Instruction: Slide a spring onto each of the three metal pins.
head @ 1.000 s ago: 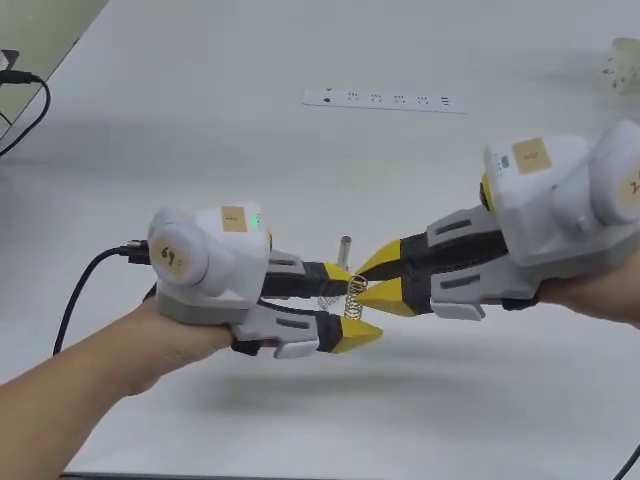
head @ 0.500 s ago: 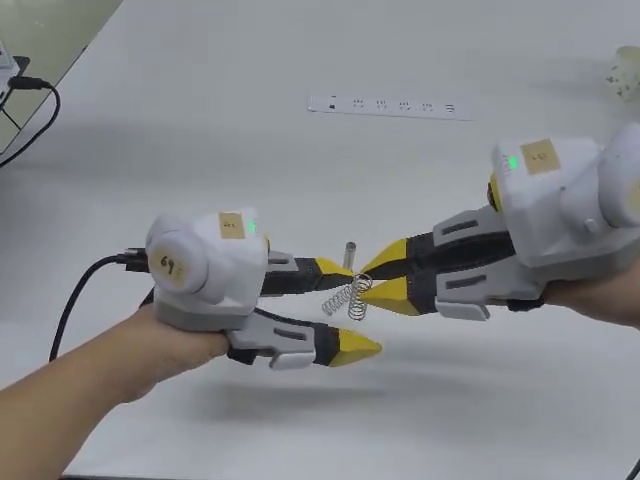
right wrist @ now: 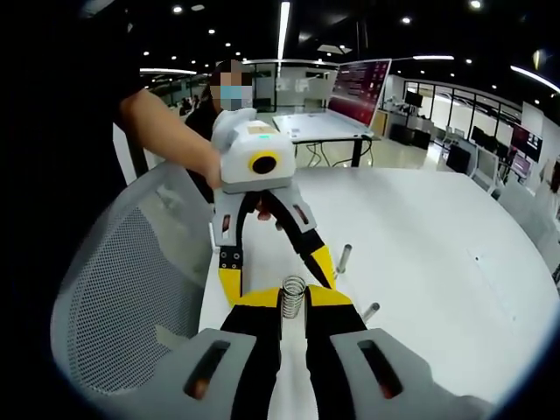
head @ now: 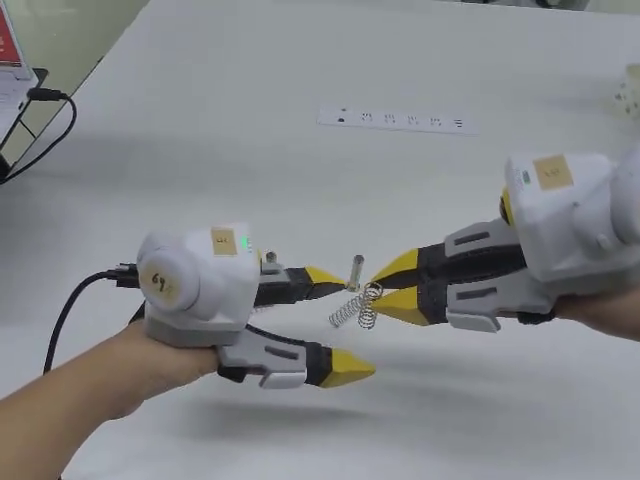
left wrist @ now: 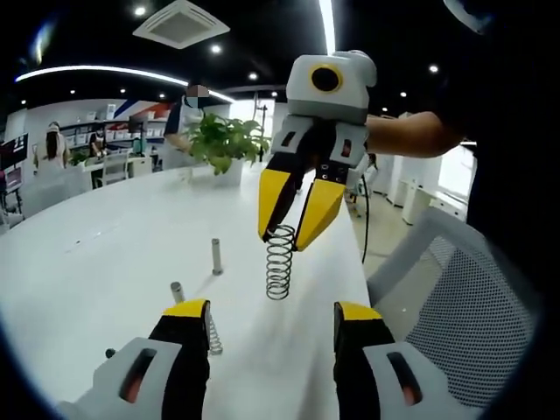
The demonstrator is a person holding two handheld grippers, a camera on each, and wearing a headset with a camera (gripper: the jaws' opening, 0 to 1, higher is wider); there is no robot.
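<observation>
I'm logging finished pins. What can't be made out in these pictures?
- Left gripper view: whether the near pin carries a spring; the left gripper covers its base.
- Left gripper view: small dark thing, too small to name.
- Head view: the gripped end of the held spring, hidden inside the right gripper.

Open-plan office: long white tables (right wrist: 437,227), mesh chair (right wrist: 114,280), potted plant (left wrist: 223,140), big screen (right wrist: 359,87), ceiling downlights (left wrist: 140,10).

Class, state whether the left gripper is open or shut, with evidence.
Open. The left gripper shows yellow-tipped jaws wide apart, clamping nothing; the right gripper holds the metal coil spring.
</observation>
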